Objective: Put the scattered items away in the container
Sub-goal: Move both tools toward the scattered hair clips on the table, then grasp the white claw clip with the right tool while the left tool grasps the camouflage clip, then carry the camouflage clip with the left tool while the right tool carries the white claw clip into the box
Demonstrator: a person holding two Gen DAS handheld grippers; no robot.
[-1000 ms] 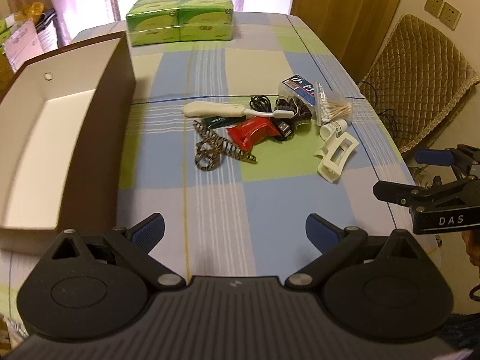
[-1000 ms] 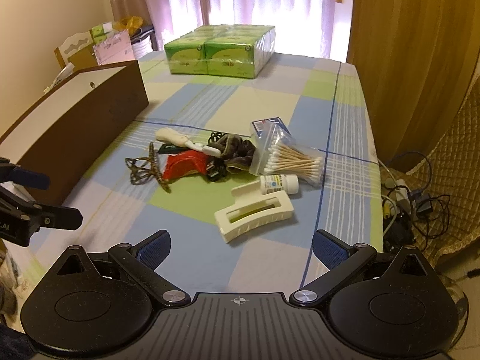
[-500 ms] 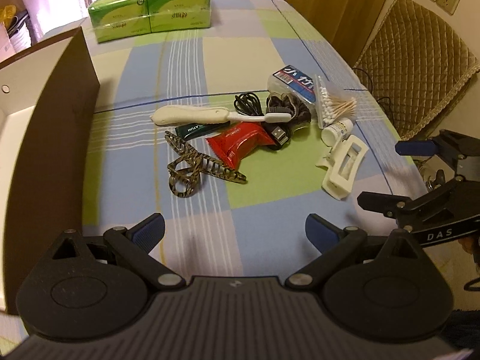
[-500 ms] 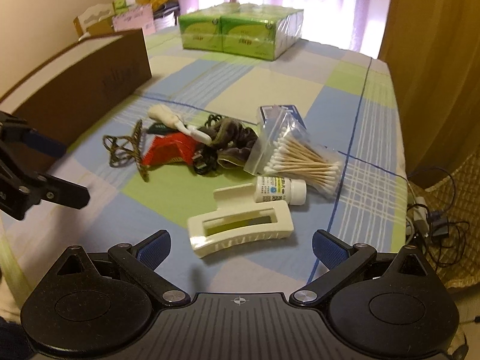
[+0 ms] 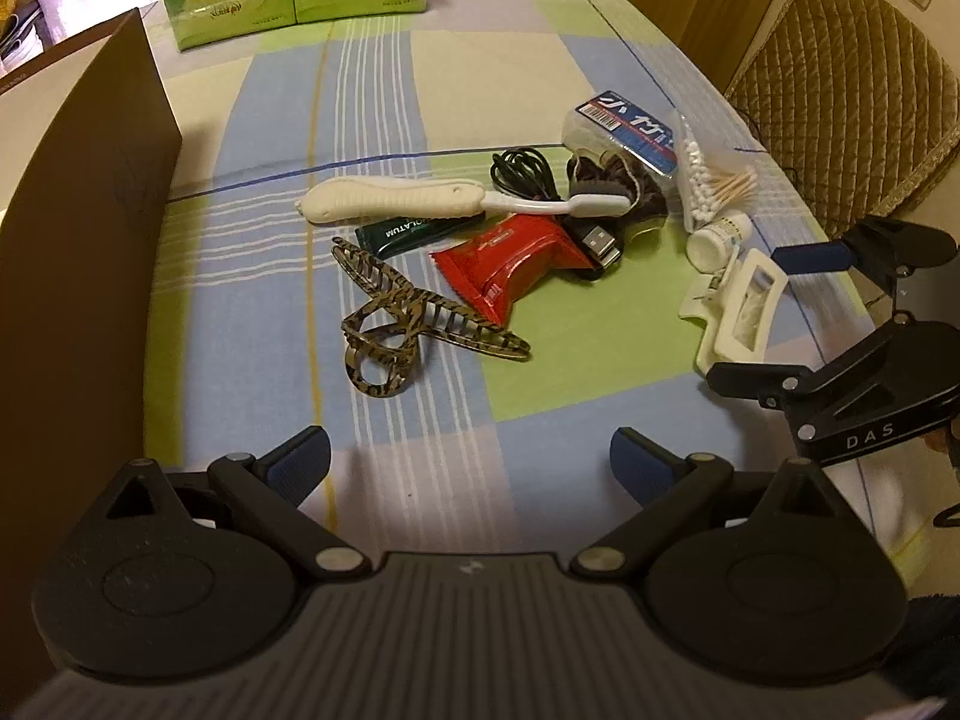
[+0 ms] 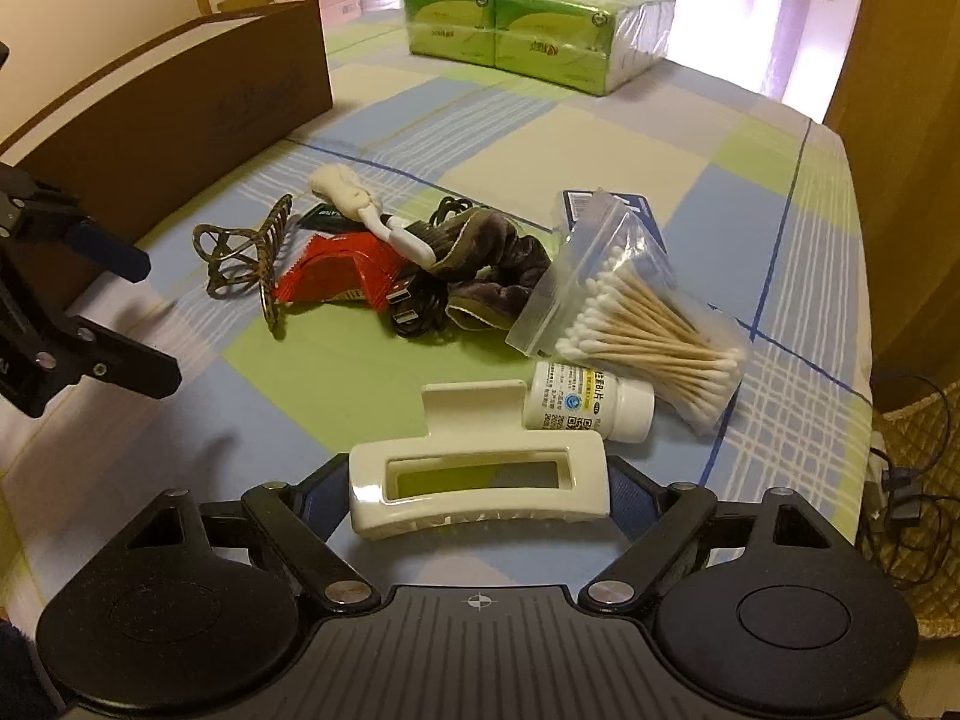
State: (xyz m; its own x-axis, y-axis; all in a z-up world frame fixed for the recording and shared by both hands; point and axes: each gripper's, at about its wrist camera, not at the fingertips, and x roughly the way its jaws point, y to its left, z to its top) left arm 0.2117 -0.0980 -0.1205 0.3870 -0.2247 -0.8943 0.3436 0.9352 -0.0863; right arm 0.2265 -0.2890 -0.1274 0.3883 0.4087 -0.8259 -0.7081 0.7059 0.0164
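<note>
- Checked cloth in blue, green and cream (image 5: 540,384) covers the table I am working over, with pale curtains and a wrapped block of green tissue packs (image 6: 537,30) at the far end.
- My right gripper (image 6: 477,492) straddles the cream plastic hair claw (image 6: 477,483) — the jaws are closing, the claw lies lengthwise between them, and I cannot tell whether the blue pads press on it yet.
- Just beyond the claw lies a small white pill bottle (image 6: 591,402) on its side, touching a clear bag of cotton swabs (image 6: 636,324).
- My left gripper (image 5: 471,459) hovers above bare cloth, jaws spread wide and holding nothing.
- Ahead of it sits the tiger-striped hair claw (image 5: 414,318), next to a red snack packet (image 5: 516,267), a dark green tube (image 5: 414,234) and a white folding toothbrush (image 5: 444,201) — all in one loose heap with a black USB cable (image 5: 528,177) and a dark scrunchie (image 6: 486,270).
- At the left stands the brown cardboard box (image 5: 78,252), well apart from both claws.
</note>
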